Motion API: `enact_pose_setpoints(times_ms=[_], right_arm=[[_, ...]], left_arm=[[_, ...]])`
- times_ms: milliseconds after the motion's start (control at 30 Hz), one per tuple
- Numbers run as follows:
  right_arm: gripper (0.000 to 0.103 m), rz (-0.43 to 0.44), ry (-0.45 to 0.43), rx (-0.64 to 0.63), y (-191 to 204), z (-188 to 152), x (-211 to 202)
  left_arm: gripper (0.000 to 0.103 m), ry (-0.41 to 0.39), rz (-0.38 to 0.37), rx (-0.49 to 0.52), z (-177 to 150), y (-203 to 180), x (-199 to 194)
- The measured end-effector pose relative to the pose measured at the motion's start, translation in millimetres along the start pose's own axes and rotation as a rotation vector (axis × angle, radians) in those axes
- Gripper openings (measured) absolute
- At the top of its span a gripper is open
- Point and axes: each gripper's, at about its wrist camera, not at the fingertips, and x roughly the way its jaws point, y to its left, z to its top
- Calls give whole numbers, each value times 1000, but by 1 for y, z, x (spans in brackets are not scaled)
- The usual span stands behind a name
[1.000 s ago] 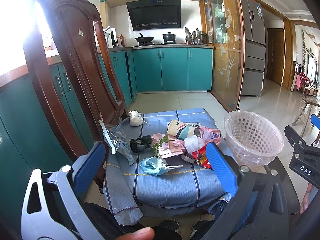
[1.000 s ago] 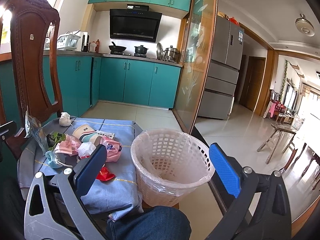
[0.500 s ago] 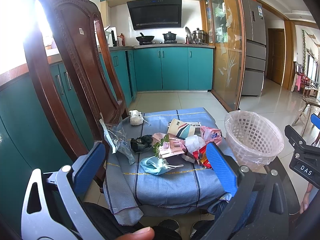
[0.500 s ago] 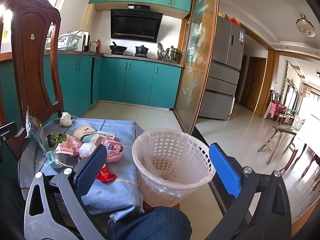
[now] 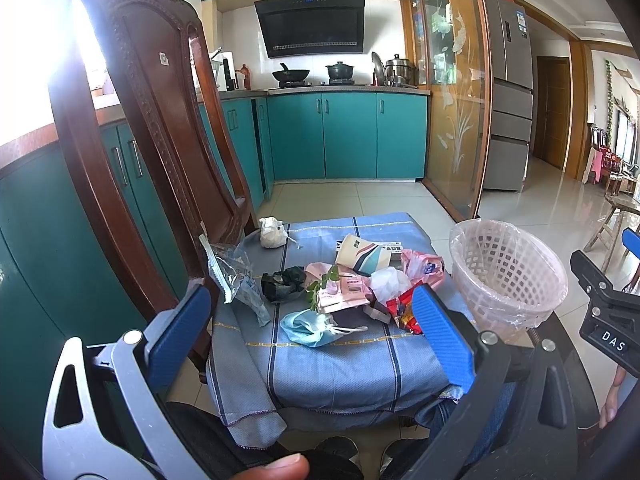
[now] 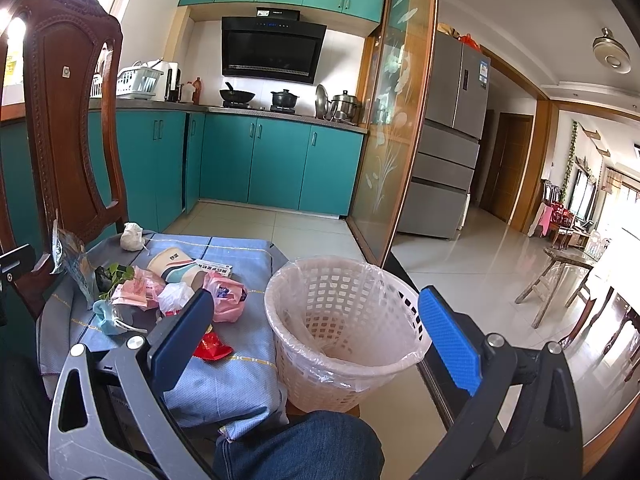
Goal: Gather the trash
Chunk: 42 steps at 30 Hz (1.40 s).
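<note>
Trash pile on the blue cloth (image 5: pixel 336 364), nothing grabbed yet

Both the left gripper (image 5: pixel 312 320) and right gripper (image 6: pixel 320 328) are spread wide, empty; lined basket (image 6: pixel 344 332) sits right beside the cloth.

Blue cloth (image 5: pixel 332 364) with dark stripes and thin yellow lines. Pale pink lattice basket (image 6: pixel 344 332) lined with clear plastic. Light blue face mask (image 5: pixel 308 326), black crumpled bag (image 5: pixel 282 283), pink packets (image 5: pixel 340 292), red wrapper (image 6: pixel 212 349), white wad (image 5: pixel 272 232). Teal cabinets (image 6: pixel 276 164). Dark brown carved chair (image 5: pixel 152 120). Blue finger pads (image 6: pixel 448 338).
</note>
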Motion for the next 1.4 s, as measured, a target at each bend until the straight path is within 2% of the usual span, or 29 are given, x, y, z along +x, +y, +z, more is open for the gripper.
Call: enact_pose_setpoints(times_ms=[1400], right_arm=[[100,1,4,1,3,-4,-1]], left_arm=[[100,23,9,-12,-5,3,5]])
